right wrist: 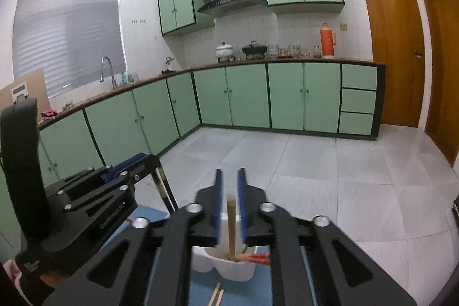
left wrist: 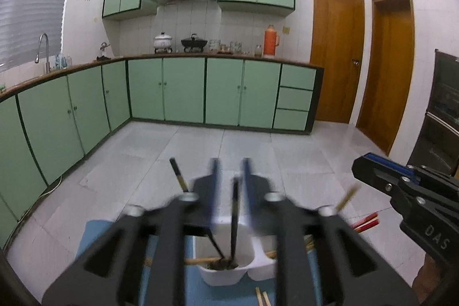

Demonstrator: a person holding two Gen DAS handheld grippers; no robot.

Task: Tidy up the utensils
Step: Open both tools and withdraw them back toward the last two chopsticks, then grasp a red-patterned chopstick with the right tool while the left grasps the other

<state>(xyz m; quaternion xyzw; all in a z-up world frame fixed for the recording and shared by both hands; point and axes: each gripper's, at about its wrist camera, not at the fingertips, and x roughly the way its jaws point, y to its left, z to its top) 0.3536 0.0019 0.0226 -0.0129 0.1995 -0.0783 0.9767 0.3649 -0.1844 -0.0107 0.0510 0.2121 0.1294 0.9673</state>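
A white two-compartment utensil holder [left wrist: 226, 273] stands on a blue mat [left wrist: 206, 293]. My left gripper [left wrist: 231, 177] hangs over its left compartment, jaws apart, with a dark chopstick [left wrist: 234, 215] standing between them, untouched. A second dark chopstick [left wrist: 178, 175] leans left. My right gripper [right wrist: 230, 185] is over the right compartment [right wrist: 238, 268], jaws apart around an upright tan chopstick [right wrist: 231, 225] that stands in the holder. Red chopsticks [right wrist: 258, 258] lie across the rim. A loose tan pair [right wrist: 216, 293] lies on the mat.
The mat sits on a surface above a pale tiled floor [right wrist: 315, 177]. Green kitchen cabinets [left wrist: 183, 91] with a worktop line the far wall. Wooden doors [left wrist: 335, 50] are at the right. The right gripper also shows in the left wrist view [left wrist: 401, 185].
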